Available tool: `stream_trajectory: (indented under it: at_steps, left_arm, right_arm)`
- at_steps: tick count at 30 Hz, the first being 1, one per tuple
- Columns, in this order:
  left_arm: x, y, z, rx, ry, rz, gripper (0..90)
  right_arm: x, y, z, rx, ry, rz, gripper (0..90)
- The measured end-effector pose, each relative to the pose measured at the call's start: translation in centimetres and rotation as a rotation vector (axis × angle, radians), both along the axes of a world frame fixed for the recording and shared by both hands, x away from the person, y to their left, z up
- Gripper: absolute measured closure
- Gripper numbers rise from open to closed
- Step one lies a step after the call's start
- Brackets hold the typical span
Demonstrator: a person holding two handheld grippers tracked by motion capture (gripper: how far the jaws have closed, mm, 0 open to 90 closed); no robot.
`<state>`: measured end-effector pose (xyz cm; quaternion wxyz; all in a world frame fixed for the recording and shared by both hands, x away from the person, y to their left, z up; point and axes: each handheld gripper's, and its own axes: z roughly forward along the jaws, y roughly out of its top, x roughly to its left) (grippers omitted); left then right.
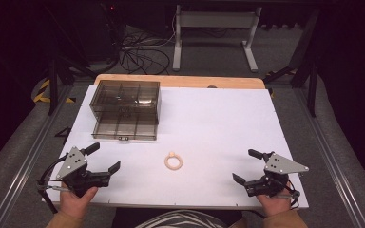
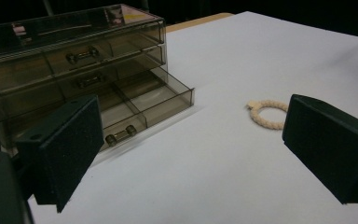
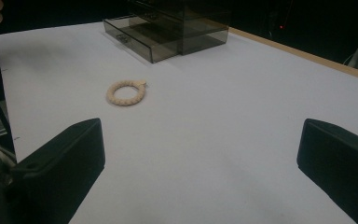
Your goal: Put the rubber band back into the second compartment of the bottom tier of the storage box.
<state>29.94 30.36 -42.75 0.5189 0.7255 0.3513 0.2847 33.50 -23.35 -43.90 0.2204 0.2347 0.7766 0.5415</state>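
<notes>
A cream beaded bracelet [image 1: 173,162] lies flat on the white table [image 1: 209,118], near the front middle. A smoky clear drawer box [image 1: 125,102] stands at the back left, its bottom drawer [image 1: 125,128] pulled out toward me. My left gripper [image 1: 103,158] rests at the front left, open and holding nothing. Its view has the bracelet [image 2: 267,113] to the right and the drawer box [image 2: 74,74] to the left. My right gripper [image 1: 244,166] rests at the front right, open and holding nothing. In its view the bracelet [image 3: 126,92] lies ahead on the left, the drawer box [image 3: 168,28] beyond.
The table's wooden back edge [image 1: 178,80] shows behind the white top. Beyond it stand a white frame [image 1: 216,33] and loose cables [image 1: 138,54] on the floor. Metal rails run along both sides of the table.
</notes>
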Motion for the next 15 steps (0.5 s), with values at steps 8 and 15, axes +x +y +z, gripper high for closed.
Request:
stream_trajectory:
  at_steps: [8,15]
  left_arm:
    - [0.7,-0.9,0.8,0.000,0.020,-0.039,6.1]
    - [1.5,-2.2,1.3,0.019,0.035,-0.071,6.2]
  right_arm:
    - [-0.1,0.0,0.0,-0.002,0.005,0.001,1.5]
    - [-0.1,0.1,-0.1,-0.003,0.008,0.007,1.6]
